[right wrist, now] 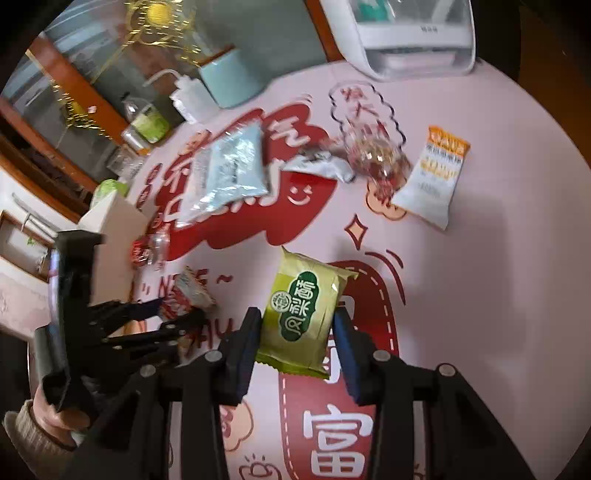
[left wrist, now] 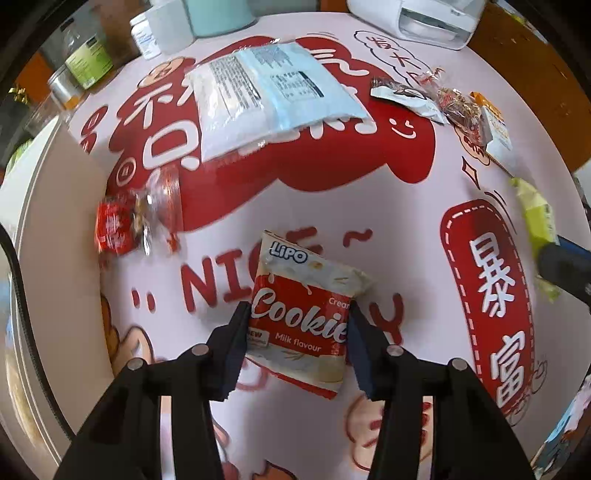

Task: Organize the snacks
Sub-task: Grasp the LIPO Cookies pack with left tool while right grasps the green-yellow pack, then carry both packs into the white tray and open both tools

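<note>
Left gripper (left wrist: pixel 297 314) clamped on a red and white cookie pack (left wrist: pixel 306 314), one dark pad on each side. Pack marked "LiPO" and "Cookie", "Milk flavour", held over the pink and red table mat (left wrist: pixel 369 221); touching the mat or lifted, hard to tell.

Right gripper (right wrist: pixel 297 325) squeezing a green snack pack (right wrist: pixel 304 317) between both pads. Pack tilted a bit, with a dark green label and white letters, held above the red patch of the mat.

Farther back on the mat, in the left view: a big pale blue bag (left wrist: pixel 273 92) lying flat, print side up. Just left of the cookie pack, well apart from it, a red candy (left wrist: pixel 112 229) beside a clear crinkly wrapper (left wrist: pixel 159 206). Off to the right, a grey and white packet (left wrist: pixel 406 98), a see-through bag of red and gold sweets (left wrist: pixel 460 105) touching it, and an orange and white packet (left wrist: pixel 496 129) just beside that. At the right edge, the green pack again, blurred.

Past the mat: a white machine (left wrist: pixel 421 18), a light teal pot (left wrist: pixel 218 14), a white bottle (left wrist: pixel 146 33) and a jar with a green label (left wrist: pixel 88 59). At the left edge of the mat, a cream box (right wrist: pixel 110 229).

In the right view, left gripper seen from the side, cookie pack in its tips. Below it, a hand (right wrist: pixel 59 417) in a knitted sleeve, maybe beige, blurry.
</note>
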Motion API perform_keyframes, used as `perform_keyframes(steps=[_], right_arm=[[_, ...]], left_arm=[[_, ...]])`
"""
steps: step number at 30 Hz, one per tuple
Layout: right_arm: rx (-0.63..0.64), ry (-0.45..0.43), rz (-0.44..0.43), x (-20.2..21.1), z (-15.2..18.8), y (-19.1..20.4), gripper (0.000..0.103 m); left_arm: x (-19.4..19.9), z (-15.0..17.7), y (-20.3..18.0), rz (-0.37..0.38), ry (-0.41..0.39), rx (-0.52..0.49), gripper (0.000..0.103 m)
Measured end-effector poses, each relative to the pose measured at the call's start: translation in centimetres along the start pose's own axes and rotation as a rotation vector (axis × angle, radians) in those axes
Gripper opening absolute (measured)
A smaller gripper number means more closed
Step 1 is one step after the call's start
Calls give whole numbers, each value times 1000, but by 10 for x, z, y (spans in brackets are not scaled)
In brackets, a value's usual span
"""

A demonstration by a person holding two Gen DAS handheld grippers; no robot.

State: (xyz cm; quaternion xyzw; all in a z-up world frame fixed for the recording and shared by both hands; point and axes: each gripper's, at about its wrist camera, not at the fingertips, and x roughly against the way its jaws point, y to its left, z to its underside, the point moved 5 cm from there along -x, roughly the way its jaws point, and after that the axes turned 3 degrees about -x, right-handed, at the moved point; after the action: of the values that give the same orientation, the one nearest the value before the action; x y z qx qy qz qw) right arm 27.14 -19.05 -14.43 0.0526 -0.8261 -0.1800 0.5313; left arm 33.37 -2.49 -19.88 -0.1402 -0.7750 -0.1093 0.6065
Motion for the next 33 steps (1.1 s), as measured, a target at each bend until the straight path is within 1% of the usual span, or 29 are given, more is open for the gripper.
perform_keyframes(steps=[3,7,9,11,14,15,17,19,22,25,27,31,33], right_arm=[[19,-19,-47,17,2,11,40],[75,-45,-93,39,6,36,40],[123,-55,-106,50,10,56,40],[159,-58,-115,57,14,74,40],[222,-69,-134,66,21,114,40],[250,-76,-136,68,24,132,40],[295,-81,-143,70,30,163,40],[344,-75,-156,68,37,199,40],[416,-72,-166,61,45,254,40],[459,-72,-181,51,46,297,40],[496,-76,-151,38,45,326,40],[511,-66,-114,16,44,357,40],[503,-69,-97,9,42,366,40]], left_arm=[[21,11,-7,20,-30,44,47],[77,32,-10,53,-121,81,47],[104,47,-4,29,-158,87,47],[134,63,10,-25,-209,81,47],[170,77,47,-109,-290,93,47],[184,84,63,-161,-328,102,47],[199,92,90,-240,-372,111,47],[212,102,124,-293,-395,139,47],[220,113,174,-291,-408,205,47],[225,118,219,-326,-405,239,48],[229,118,244,-336,-420,252,48],[228,107,284,-331,-433,276,48],[224,102,296,-306,-429,291,48]])
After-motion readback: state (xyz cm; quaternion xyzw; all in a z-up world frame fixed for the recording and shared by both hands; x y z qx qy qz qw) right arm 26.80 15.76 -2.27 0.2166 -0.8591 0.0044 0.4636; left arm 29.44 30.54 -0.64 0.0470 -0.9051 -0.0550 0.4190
